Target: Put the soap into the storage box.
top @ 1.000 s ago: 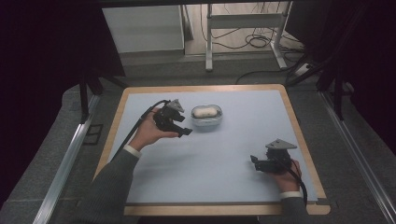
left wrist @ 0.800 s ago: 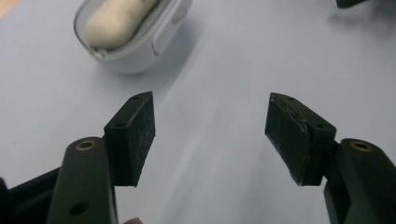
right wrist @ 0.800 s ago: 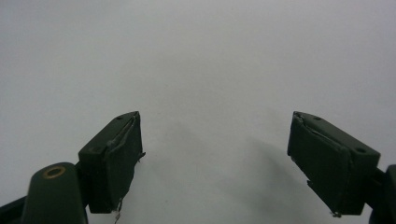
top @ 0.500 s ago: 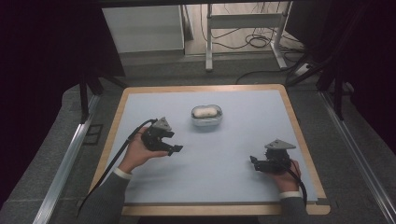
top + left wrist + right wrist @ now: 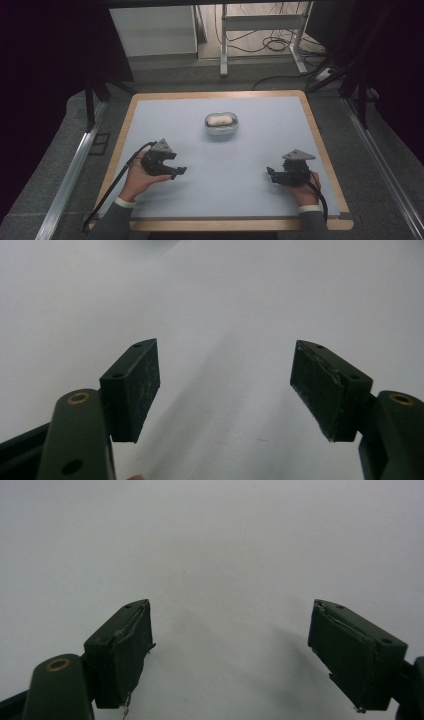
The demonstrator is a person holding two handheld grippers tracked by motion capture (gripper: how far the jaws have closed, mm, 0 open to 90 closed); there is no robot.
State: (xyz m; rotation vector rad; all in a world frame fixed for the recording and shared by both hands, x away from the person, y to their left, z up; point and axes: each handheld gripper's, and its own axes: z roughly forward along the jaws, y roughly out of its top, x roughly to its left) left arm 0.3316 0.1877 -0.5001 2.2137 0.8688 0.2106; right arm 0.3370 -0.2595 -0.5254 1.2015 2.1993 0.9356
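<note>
Both claws gaped wide and empty: left claw (image 5: 179,171) and right claw (image 5: 270,173) low over the surface (image 5: 260,125), well apart from the bowl (image 5: 221,124).

The surface (image 5: 225,165) is a plain pale blue-grey sheet, unpatterned, framed by a light wooden border (image 5: 320,145). Near its far middle sits a clear, greyish glass bowl (image 5: 221,126) holding a white oval lump (image 5: 218,120). The left tool (image 5: 175,171) and the right tool (image 5: 270,174) are black, each topped by a grey three-cornered plate. Up close, the pads (image 5: 131,390) are dark green-black with pale scuff lines, and brass-coloured rivets dot the arms. The person's sleeves (image 5: 116,222) are grey with white cuffs. The floor (image 5: 45,190) is speckled grey.
</note>
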